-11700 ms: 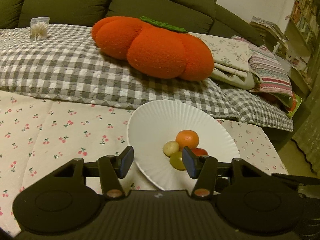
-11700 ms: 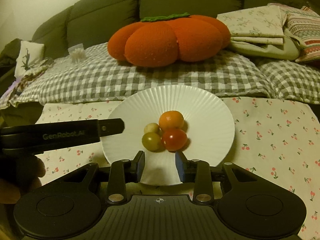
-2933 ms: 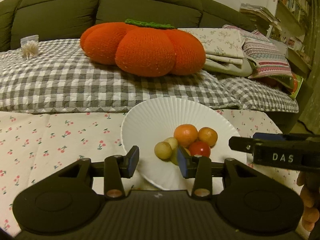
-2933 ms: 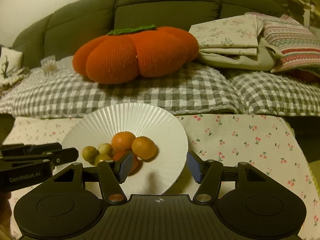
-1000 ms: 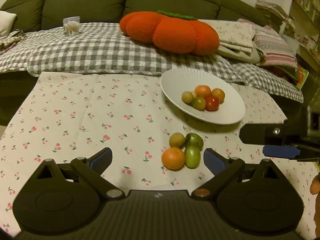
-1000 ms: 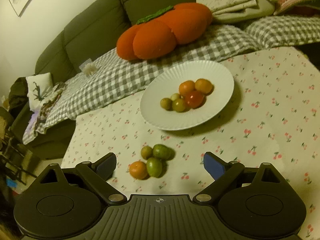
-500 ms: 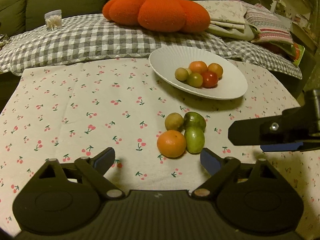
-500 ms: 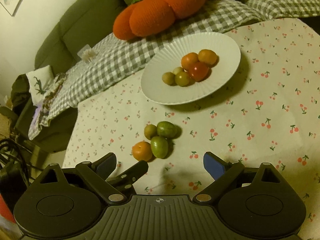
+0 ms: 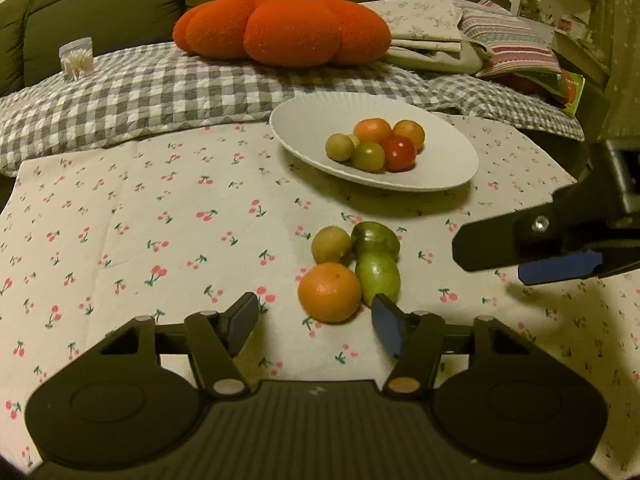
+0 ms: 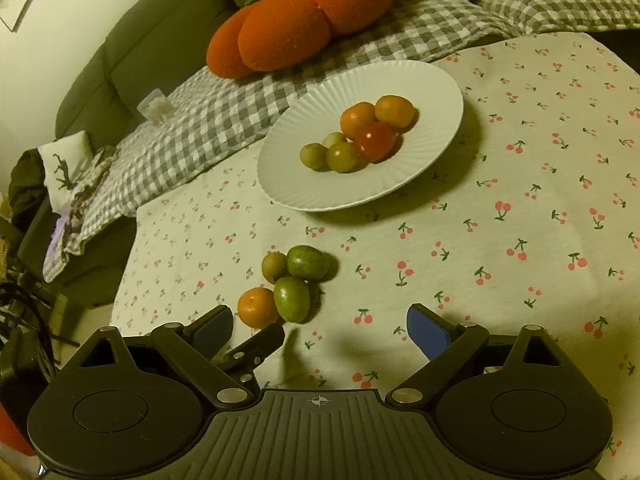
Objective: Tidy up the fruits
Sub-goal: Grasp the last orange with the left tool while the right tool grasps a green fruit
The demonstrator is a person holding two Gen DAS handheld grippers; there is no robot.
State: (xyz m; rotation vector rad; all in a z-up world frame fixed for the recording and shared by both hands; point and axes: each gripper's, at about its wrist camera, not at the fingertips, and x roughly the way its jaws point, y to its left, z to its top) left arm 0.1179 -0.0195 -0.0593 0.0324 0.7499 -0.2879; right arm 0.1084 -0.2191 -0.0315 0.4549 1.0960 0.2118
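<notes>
Four loose fruits lie clustered on the cherry-print cloth: an orange (image 9: 330, 292) (image 10: 257, 307), two green fruits (image 9: 378, 278) (image 9: 376, 238) and a small yellow-brown one (image 9: 331, 245). Behind them, a white ribbed plate (image 9: 400, 184) (image 10: 320, 188) holds several small orange, red and green fruits. My left gripper (image 9: 316, 320) hovers low just in front of the orange. Its jaws are closing, and the orange sits at the mouth of the gap with neither pad touching it. My right gripper (image 10: 320, 330) (image 9: 560, 248) hangs wide open to the right of the cluster, holding nothing.
A grey checked blanket (image 9: 160, 88) covers the sofa behind the table, with a big orange pumpkin cushion (image 9: 284, 28) and folded linens (image 9: 432, 36) on it. A small clear jar (image 9: 76, 58) stands at the far left. The table's left edge (image 10: 120, 280) drops off near the fruits.
Both grippers have sunk toward the cloth and come nearer the loose fruits. The left jaws have narrowed from wide open to roughly half. The right jaws stayed wide.
</notes>
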